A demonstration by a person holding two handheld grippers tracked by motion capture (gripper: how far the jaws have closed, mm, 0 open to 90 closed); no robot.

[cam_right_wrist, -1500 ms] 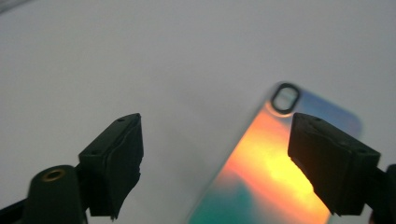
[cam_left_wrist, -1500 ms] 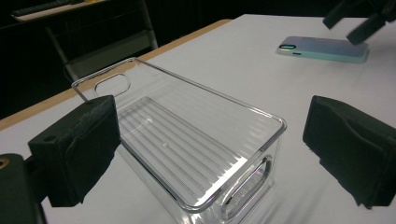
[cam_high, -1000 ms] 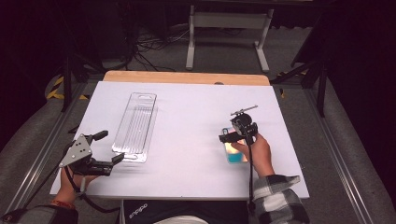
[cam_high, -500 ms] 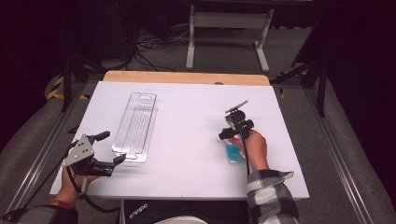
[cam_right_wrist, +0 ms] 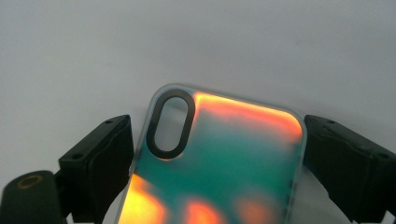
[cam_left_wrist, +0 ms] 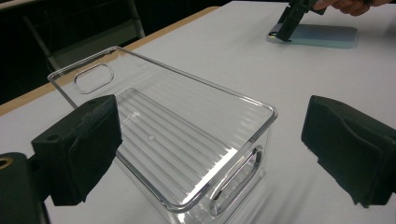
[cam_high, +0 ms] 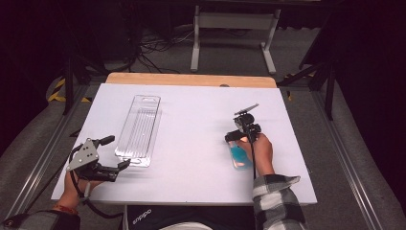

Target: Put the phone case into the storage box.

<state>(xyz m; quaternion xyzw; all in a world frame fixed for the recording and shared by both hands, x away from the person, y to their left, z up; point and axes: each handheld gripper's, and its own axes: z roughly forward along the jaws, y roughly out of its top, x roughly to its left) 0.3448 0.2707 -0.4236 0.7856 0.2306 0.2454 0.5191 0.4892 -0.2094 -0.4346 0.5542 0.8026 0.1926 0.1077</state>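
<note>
Lay flat on the white surface: translucent phone case, teal with orange glow, dark oval camera cutout. Flanked by right hand-held gripper, jaws apart around it. Left hand-held gripper spread wide near clear bin

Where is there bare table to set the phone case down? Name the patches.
The widest bare patch lies between the clear tray and the phone case. The strip beyond the right hand-held gripper, toward the wooden edge, is bare too. It is crowded at the tray's near end, by the left hand-held gripper.
</note>
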